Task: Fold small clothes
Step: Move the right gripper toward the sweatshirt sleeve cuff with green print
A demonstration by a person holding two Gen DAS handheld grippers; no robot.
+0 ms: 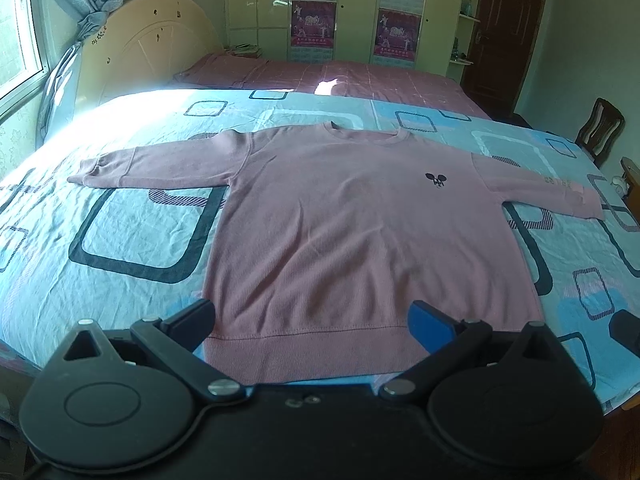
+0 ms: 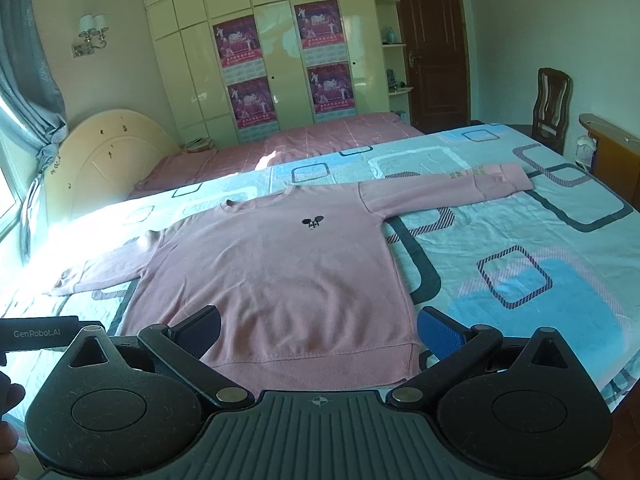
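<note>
Blue-patterned bedsheet [image 1: 120,208] holds pink sweatshirt [image 1: 360,232] flat, sleeves out — both jaws spread

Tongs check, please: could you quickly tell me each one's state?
Left tongs: open, holding nothing, above the sweater hem.
Right tongs: open, holding nothing.

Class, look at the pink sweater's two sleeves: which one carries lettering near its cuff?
The sleeve nearest the wooden chair has lettering; the sleeve towards the window is plain.
</note>
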